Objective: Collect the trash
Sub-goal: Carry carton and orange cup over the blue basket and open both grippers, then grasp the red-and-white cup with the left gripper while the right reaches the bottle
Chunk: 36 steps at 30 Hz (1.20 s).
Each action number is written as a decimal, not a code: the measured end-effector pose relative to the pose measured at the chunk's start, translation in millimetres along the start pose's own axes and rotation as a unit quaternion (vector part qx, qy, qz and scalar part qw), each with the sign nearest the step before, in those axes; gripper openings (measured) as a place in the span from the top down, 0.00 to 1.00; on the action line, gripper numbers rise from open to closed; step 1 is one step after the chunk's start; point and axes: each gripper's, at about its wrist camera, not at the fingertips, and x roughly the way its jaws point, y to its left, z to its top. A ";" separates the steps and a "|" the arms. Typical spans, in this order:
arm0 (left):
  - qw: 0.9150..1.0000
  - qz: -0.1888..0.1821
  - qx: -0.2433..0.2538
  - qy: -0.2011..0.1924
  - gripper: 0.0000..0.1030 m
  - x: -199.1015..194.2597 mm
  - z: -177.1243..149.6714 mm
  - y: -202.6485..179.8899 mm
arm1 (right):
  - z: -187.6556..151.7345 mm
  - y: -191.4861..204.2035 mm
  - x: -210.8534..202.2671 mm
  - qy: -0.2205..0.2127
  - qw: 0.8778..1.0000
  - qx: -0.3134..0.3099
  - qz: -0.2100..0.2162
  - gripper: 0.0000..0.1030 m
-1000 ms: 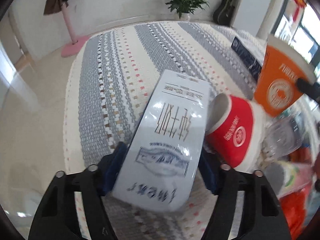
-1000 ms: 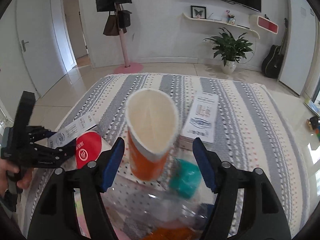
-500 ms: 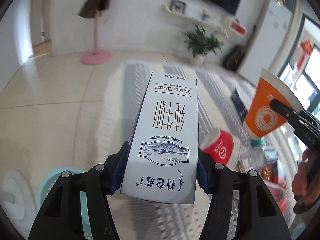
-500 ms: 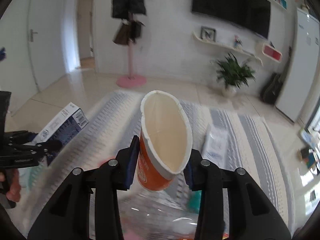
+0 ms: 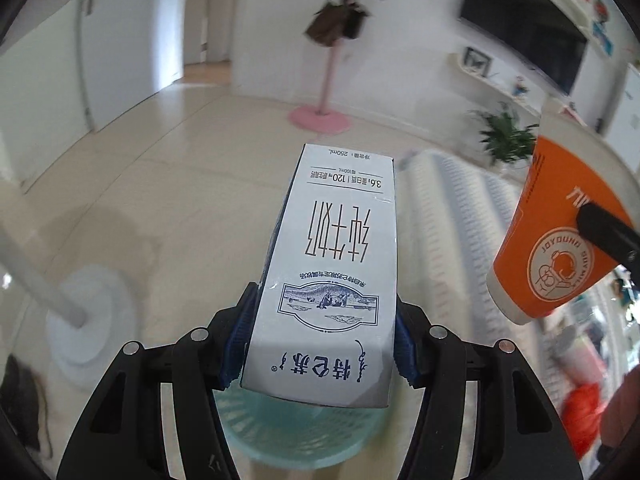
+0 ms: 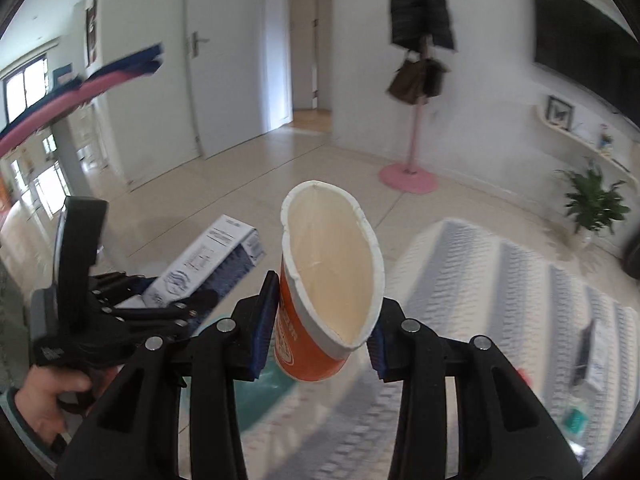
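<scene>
The left hand-held gripper (image 5: 320,344) is closed on a white milk carton (image 5: 336,280), its blue pads pressed against the carton's two long sides, with the carton pointing forward and tilted up. Directly beneath it sits a pale green lattice basket (image 5: 304,432) on the tiled floor, only its near rim showing under the carton. The right hand-held gripper (image 6: 320,340) is clamped around an orange paper cup (image 6: 324,300), squeezed enough that the cup's white mouth is pinched into an oval; the cup is empty inside (as far as the view reaches). It hangs over the edge of the striped bed (image 6: 520,288), with a sliver of the green basket visible below and to the left.

Both pieces of trash appear to be in transit to the bin, with the carton apparently nearer to it. The next move probably calls for opening the left jaws so the carton drops in, then carrying the cup further left until it is over the rim before letting go. More litter remains on the bed.
</scene>
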 end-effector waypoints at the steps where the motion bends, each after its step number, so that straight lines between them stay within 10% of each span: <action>1: 1.000 0.010 -0.005 0.006 0.45 4.7 -4.7 8.3 | 0.4 5.2 10.0 0.009 1.000 0.000 0.004 0.64; 17: 0.996 0.049 -0.057 0.047 0.26 53.3 -40.9 49.1 | -25.6 31.9 108.7 0.112 0.994 0.017 0.008 0.57; 27: 0.998 0.033 -0.047 -0.017 0.26 3.9 -20.0 21.6 | -12.9 5.7 43.3 0.059 0.998 0.020 -0.011 0.54; 36: 0.995 -0.031 -0.001 -0.095 0.18 -75.3 -2.9 -80.3 | -23.0 -53.1 -70.9 -0.001 0.996 0.031 -0.089 0.45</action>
